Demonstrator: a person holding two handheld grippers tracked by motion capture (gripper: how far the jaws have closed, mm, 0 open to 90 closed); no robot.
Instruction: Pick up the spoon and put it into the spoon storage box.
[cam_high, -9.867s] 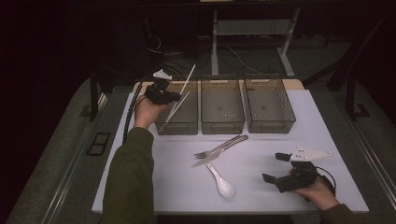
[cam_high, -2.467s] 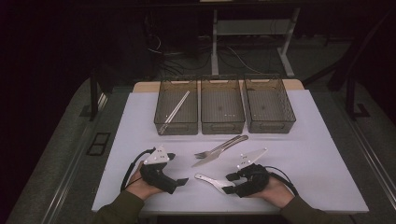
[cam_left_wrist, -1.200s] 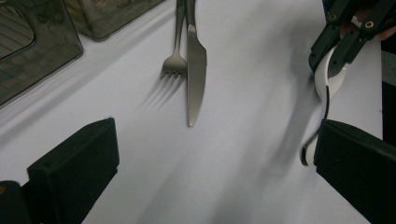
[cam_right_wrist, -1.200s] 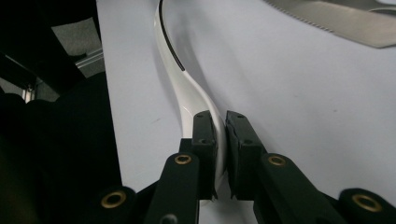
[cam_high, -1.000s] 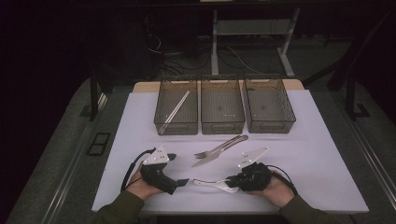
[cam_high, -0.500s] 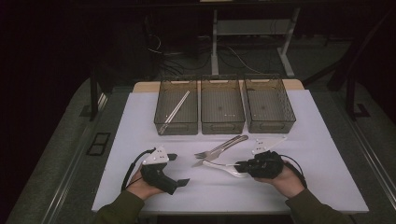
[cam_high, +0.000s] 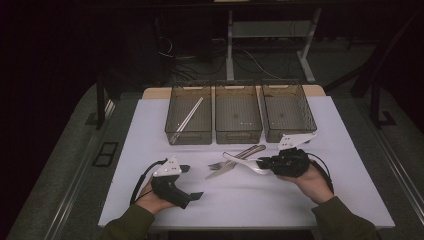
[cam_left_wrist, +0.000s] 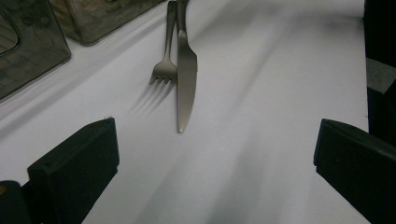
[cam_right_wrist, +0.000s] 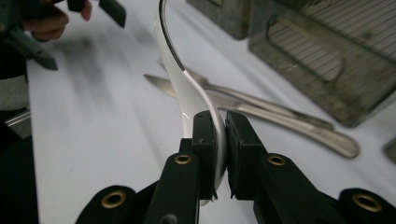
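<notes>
Spoon (cam_right_wrist: 187, 88) bowl – perhaps jaw-hidden

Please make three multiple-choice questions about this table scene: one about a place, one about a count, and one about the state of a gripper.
1. Where are the chopsticks?
A. left bin
B. middle bin
C. on the table

2. How many bins stand in the row?
A. two
B. three
C. four

3. What is the right gripper doing?
A. open above the fork
B. shut on nothing
C. shut on the white spoon

Answers:
1 A: they lie slanted inside the left bin.
2 B: left bin, middle bin, right bin.
3 C: its jaws pinch the white spoon's handle.
</notes>
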